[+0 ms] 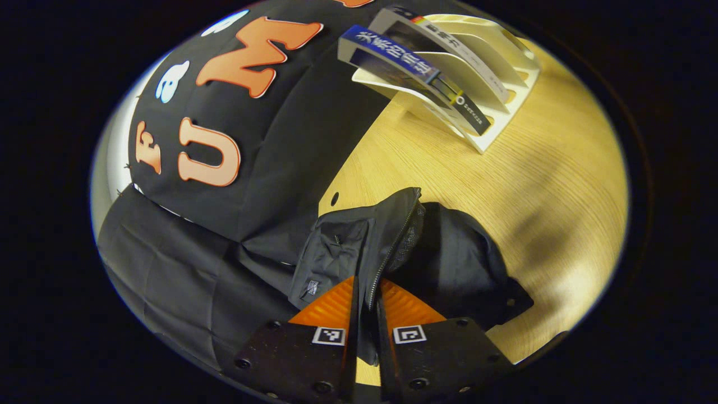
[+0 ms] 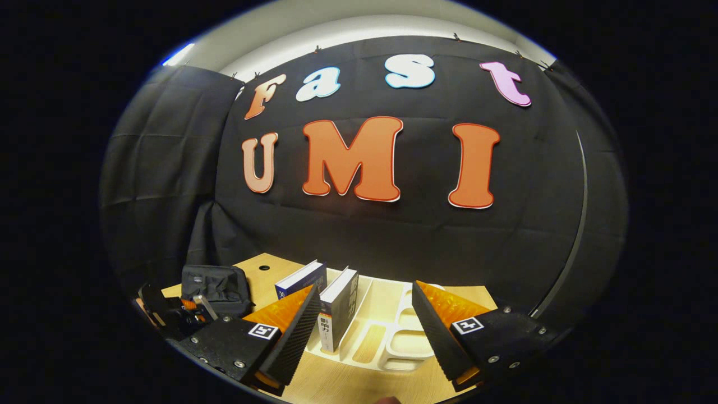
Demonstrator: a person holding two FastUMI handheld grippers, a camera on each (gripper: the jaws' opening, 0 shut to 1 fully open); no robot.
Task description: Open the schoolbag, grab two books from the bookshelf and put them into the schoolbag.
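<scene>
Left gripper [image 1: 367, 306]: jaws narrow, pinched on the zipper edge of the black fabric schoolbag [image 1: 449, 258].
Schoolbag: lay on the pale wooden table [image 1: 561, 185].
Right gripper [image 2: 364, 314]: jaws wide, holding nothing, before the white plastic bookshelf [image 2: 392, 336].
Books: two upright books [image 2: 339, 308] stood in the bookshelf.

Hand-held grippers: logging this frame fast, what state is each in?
Left hand-held gripper: shut on the schoolbag, pinching its zippered edge.
Right hand-held gripper: open, holding nothing, facing the books in the bookshelf.
</scene>
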